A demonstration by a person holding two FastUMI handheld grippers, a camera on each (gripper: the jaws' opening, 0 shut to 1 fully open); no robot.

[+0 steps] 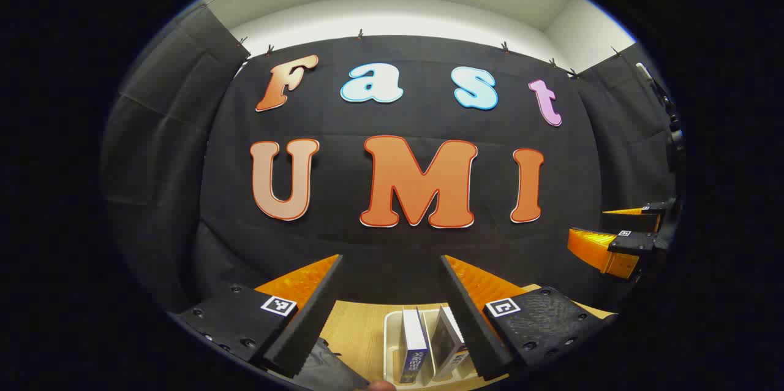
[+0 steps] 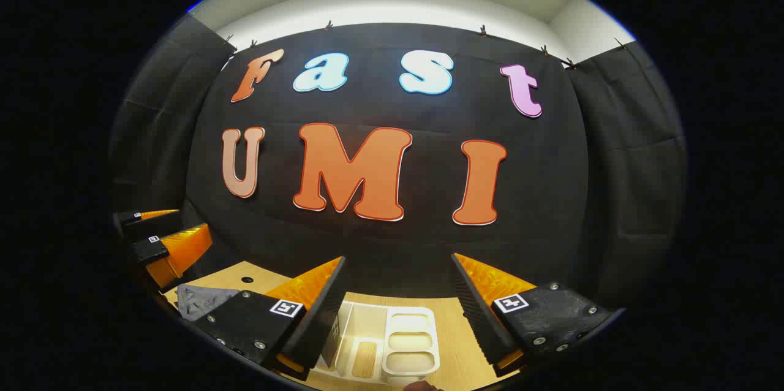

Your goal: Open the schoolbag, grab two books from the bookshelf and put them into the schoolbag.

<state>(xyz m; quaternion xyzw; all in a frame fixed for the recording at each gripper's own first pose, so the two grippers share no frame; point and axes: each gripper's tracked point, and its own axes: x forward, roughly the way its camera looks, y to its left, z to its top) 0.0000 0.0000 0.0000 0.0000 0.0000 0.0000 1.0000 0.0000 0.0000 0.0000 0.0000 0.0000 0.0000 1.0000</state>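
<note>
I held both claws, left (image 1: 392, 293) and right (image 2: 398, 293), spread wide and empty above the bench (image 1: 361, 323). The books (image 1: 414, 345) stood untouched in their rack (image 1: 390, 342), bag (image 2: 199, 300) at left; nothing looked packed.

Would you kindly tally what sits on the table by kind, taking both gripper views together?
Books: 2
White holder tray: 1
Grey schoolbag: 1
Total: 4

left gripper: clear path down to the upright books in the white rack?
Probably yes. The left gripper is open and empty, the books stand in the white rack just below between its fingers, and nothing lies between. The right gripper sits off to the side.
</note>
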